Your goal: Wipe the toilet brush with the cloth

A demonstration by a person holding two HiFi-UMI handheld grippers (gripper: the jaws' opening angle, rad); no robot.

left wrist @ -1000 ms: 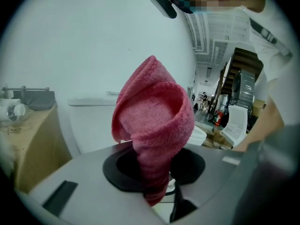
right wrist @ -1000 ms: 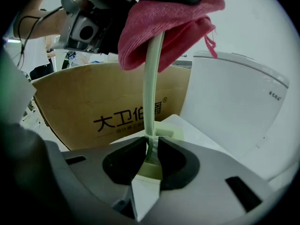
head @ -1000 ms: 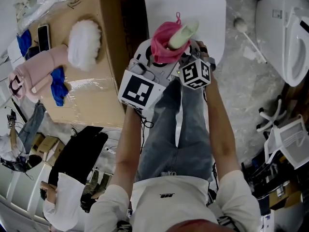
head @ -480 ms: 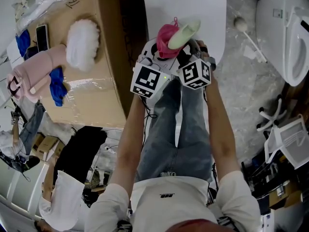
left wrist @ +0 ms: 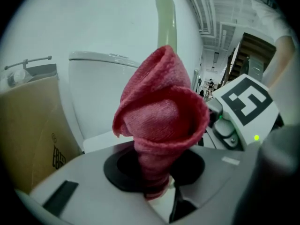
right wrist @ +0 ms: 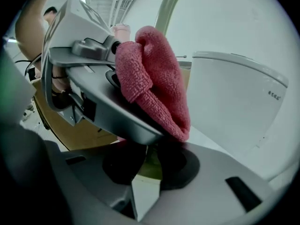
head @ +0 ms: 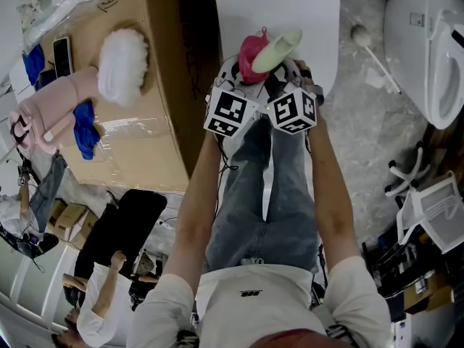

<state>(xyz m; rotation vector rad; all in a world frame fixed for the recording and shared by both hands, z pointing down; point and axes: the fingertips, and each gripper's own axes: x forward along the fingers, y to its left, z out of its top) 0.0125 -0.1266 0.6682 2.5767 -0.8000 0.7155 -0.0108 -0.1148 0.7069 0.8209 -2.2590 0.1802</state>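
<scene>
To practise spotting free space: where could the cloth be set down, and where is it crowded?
Free: toilet lid beyond the cloth; cardboard top between white duster and near edge. Crowded: its left edge, with phone and blue rag.

Bright, even indoor light with soft shadows. Both gripper views bulge like a fisheye, with black corners. The close cloth (left wrist: 159,121) looks slightly soft.
</scene>
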